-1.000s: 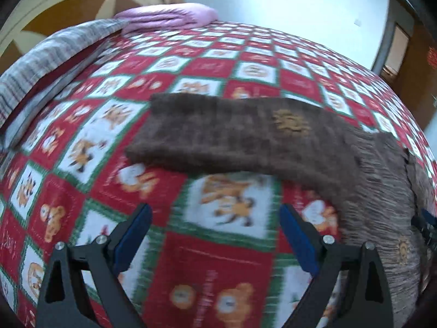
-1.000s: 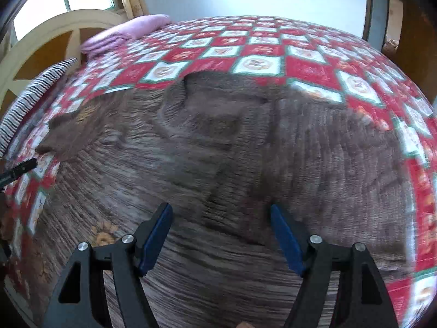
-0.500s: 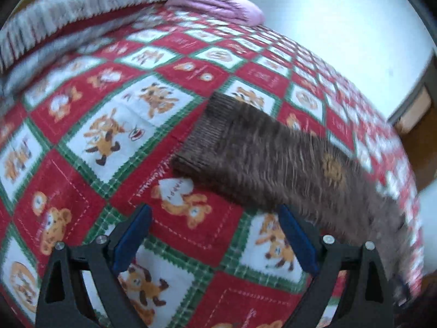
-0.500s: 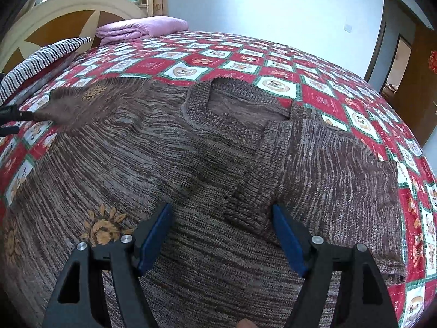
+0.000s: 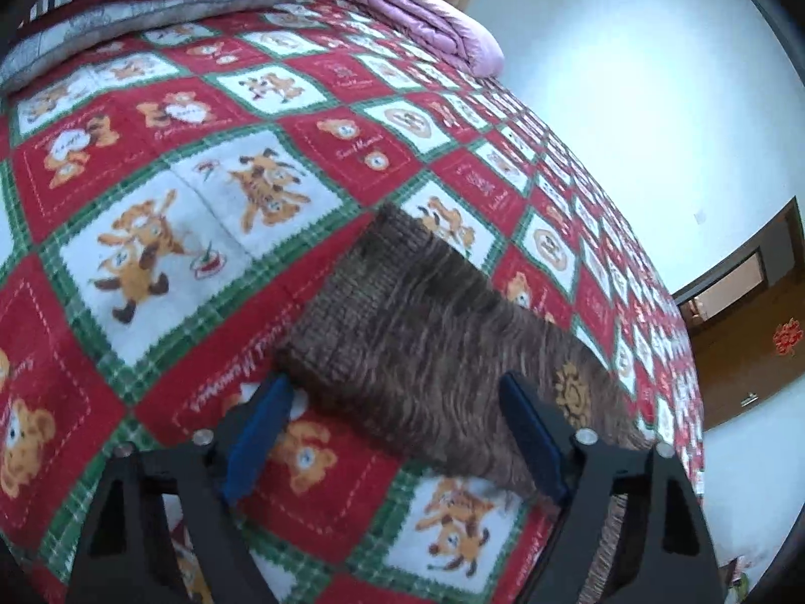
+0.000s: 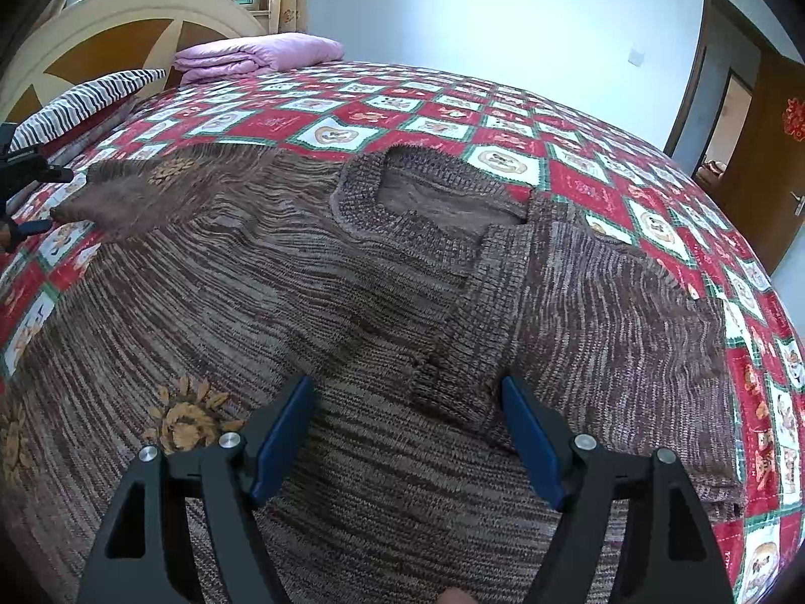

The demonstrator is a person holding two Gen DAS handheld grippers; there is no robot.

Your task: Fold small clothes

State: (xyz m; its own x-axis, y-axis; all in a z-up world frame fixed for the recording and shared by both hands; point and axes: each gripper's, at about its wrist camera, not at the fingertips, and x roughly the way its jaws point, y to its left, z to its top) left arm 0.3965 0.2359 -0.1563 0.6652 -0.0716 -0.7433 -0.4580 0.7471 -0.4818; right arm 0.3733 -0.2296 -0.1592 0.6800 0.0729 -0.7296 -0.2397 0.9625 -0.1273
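A brown knitted sweater [image 6: 352, 292] lies flat on a bed covered by a red, white and green bear-print quilt [image 6: 503, 116]. Its right sleeve is folded across the chest. Its left sleeve [image 5: 432, 342] stretches out over the quilt. My left gripper [image 5: 397, 407] is open, its blue pads either side of the sleeve cuff, just above it. The left gripper also shows at the left edge of the right wrist view [image 6: 20, 196]. My right gripper [image 6: 407, 418] is open and empty, hovering over the sweater's chest by the folded sleeve's cuff.
A folded pink blanket [image 6: 251, 53] and a striped pillow [image 6: 80, 100] lie at the head of the bed by the cream headboard [image 6: 121, 15]. A brown door [image 6: 765, 151] stands at the right, beside an open doorway.
My left gripper has swung left and closed in on the sleeve cuff, which now sits between its pads. My right gripper rose a little and stays over the chest.
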